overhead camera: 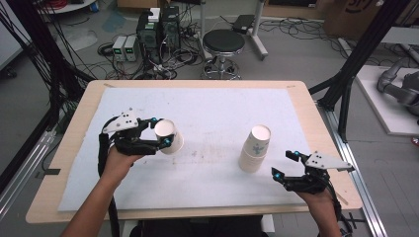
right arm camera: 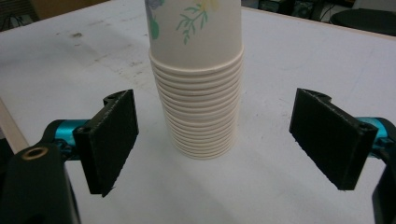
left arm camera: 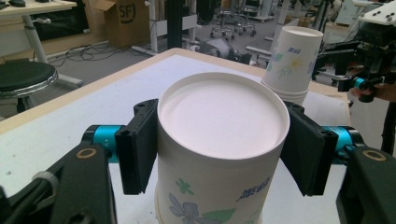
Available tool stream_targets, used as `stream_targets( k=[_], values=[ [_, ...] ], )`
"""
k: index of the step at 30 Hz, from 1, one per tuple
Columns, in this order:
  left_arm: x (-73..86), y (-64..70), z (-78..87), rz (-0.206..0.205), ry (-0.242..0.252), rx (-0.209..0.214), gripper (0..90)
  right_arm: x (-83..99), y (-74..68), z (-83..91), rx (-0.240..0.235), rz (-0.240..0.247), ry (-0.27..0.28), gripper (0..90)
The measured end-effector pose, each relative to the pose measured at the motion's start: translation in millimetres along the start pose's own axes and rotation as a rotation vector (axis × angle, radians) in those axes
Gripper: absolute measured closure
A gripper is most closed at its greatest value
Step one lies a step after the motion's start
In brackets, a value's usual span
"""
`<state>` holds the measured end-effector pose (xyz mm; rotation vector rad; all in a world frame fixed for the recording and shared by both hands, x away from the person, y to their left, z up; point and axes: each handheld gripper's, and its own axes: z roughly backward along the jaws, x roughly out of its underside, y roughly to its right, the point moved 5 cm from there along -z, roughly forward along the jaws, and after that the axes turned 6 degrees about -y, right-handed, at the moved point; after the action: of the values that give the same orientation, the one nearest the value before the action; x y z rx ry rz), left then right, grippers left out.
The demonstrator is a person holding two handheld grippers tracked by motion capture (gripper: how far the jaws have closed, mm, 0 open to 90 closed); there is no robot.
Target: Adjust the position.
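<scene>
Closest to us, the right gripper (overhead camera: 285,165) sits near the front right corner of the table (overhead camera: 74,123). Its two flat black jaws are spread wide apart and hold nothing. Just in front of them we see the stack of cups (right arm camera: 198,88), standing upside down on the white sheet (overhead camera: 212,113) that covers the table. The cups are paper, round and smooth, with little green leaves and flowers painted on them. Their rolled rims make a pile of thin rings at the bottom of the stack.

A bit farther, on the left side of the table, the left gripper (overhead camera: 160,132) has its jaws pressed on both sides of a single cup (left arm camera: 222,154). This paper cup is upside down too, so we see its flat round bottom. It has blue and green flowers.

Past the wooden table edge we see a round black stool (overhead camera: 224,42) with shiny legs on the grey floor.
</scene>
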<state>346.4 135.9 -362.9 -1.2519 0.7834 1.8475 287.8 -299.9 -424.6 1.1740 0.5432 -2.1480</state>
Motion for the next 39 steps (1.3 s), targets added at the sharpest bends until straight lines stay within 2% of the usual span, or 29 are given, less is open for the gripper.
stream_targets(
  k=[9, 10, 11, 13, 15, 16, 18, 20, 21, 22, 27, 28, 32, 35, 39],
  values=[
    [12.9, 3.4, 4.1, 0.015, -0.011, -0.003, 34.0, -1.3, -13.5, 4.3, -0.041, 0.006, 0.009, 15.8],
    [15.9, 3.9, 5.3, 0.029, -0.013, -0.007, 34.0, -3.1, -20.0, 5.5, -0.055, 0.014, 0.019, 15.8],
    [15.9, 3.9, 5.3, 0.029, -0.013, -0.007, 34.0, -3.1, -20.0, 5.5, -0.055, 0.014, 0.019, 15.8],
    [18.0, 4.8, 6.2, 0.036, -0.011, -0.013, 34.0, -4.7, -30.8, 6.6, -0.079, 0.024, 0.027, 16.0],
    [20.1, 5.6, 6.6, 0.042, -0.005, -0.011, 34.0, -5.4, -33.4, 6.4, -0.087, 0.029, 0.028, 16.7],
    [21.3, 5.6, 6.7, 0.043, -0.005, -0.011, 34.0, -7.6, -38.4, 5.8, -0.108, 0.036, 0.027, 16.8],
    [23.3, 5.4, 6.3, 0.050, -0.004, -0.007, 34.0, -9.2, -40.9, 5.2, -0.116, 0.038, 0.030, 16.8],
    [25.3, 4.7, 6.1, 0.058, 0.001, 0.007, 34.0, -13.9, -48.0, 2.1, -0.152, 0.049, 0.039, 16.8],
    [25.3, 4.7, 6.1, 0.058, 0.001, 0.007, 34.0, -13.9, -48.0, 2.1, -0.152, 0.049, 0.039, 16.8],
    [25.7, 5.2, 6.0, 0.060, 0.006, 0.012, 34.0, -17.1, -53.4, -1.5, -0.180, 0.056, 0.042, 16.8],
    [28.6, 9.9, 5.2, 0.061, 0.009, 0.041, 34.0, -24.2, -64.2, -11.6, -0.224, 0.073, 0.044, 16.8],
    [29.1, 10.6, 5.1, 0.055, 0.006, 0.048, 34.0, -28.4, -70.3, -17.6, -0.247, 0.080, 0.048, 16.8],
    [31.5, 16.1, 3.1, 0.057, 0.001, 0.076, 34.0, -35.9, -81.0, -28.6, -0.276, 0.099, 0.048, 16.8],
    [34.5, 19.3, 0.9, 0.050, -0.013, 0.094, 34.1, -46.9, -93.4, -45.8, -0.311, 0.126, 0.047, 16.7],
    [35.3, 21.4, -0.8, 0.043, -0.013, 0.111, 34.4, -53.6, -101.1, -56.5, -0.328, 0.148, 0.045, 16.8]
  ],
)
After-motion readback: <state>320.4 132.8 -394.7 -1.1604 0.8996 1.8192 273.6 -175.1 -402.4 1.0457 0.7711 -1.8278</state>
